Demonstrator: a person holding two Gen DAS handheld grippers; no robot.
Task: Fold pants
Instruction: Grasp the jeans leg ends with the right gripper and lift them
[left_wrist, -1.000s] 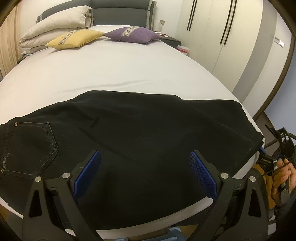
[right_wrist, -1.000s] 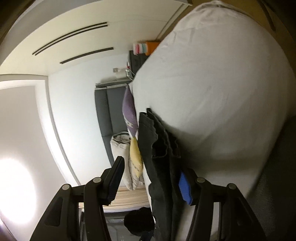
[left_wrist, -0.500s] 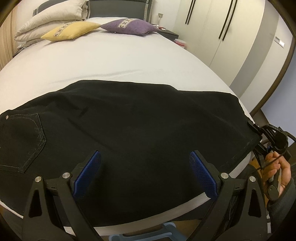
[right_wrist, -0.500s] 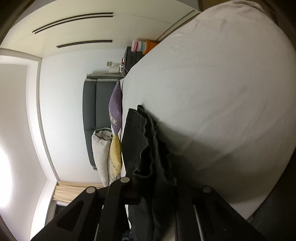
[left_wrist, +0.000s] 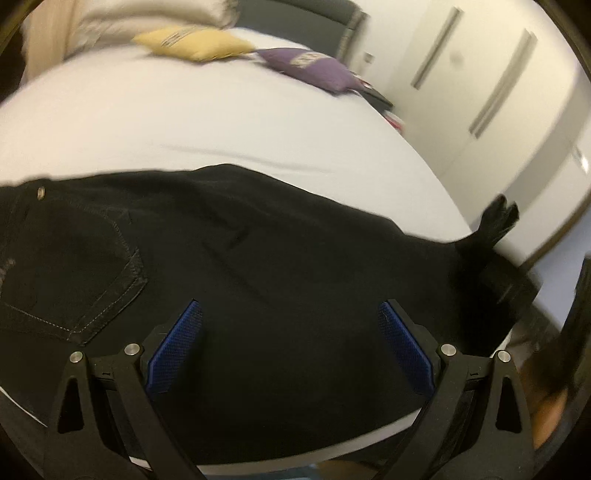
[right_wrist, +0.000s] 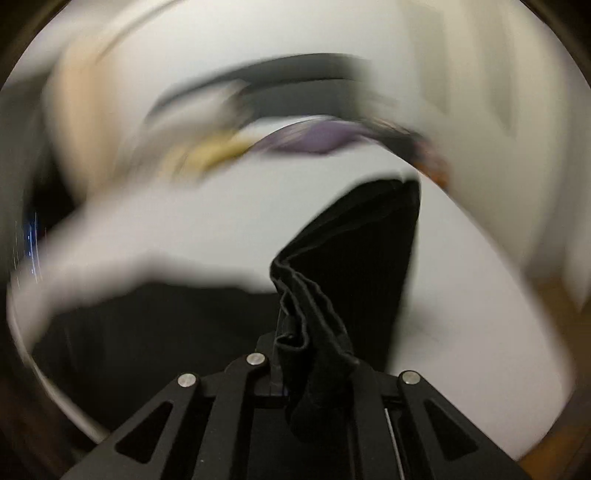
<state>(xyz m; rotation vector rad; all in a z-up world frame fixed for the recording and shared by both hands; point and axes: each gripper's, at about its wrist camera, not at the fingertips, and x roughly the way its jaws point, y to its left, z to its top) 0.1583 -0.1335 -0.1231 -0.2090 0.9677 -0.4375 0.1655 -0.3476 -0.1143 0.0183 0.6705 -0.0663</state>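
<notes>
Black pants (left_wrist: 258, 280) lie flat across the near part of a white bed (left_wrist: 184, 125), back pocket at the left, leg ends at the right. My left gripper (left_wrist: 290, 343) hovers open above the middle of the pants, blue pads wide apart with nothing between them. In the right wrist view my right gripper (right_wrist: 314, 365) is shut on the bunched hem of the black pants (right_wrist: 354, 258), and the leg end stands lifted off the sheet. From the left wrist view that raised hem (left_wrist: 495, 221) sticks up at the right edge of the bed.
A yellow pillow (left_wrist: 195, 42), a purple pillow (left_wrist: 314, 68) and white pillows lie by the grey headboard at the far end. White wardrobe doors (left_wrist: 480, 92) stand to the right. The bed's near edge runs just under the left gripper. The right wrist view is blurred.
My right gripper closed on the leg hem and swung round, lifting it off the bed. The left gripper rolled and shifted over the pants, staying open.
</notes>
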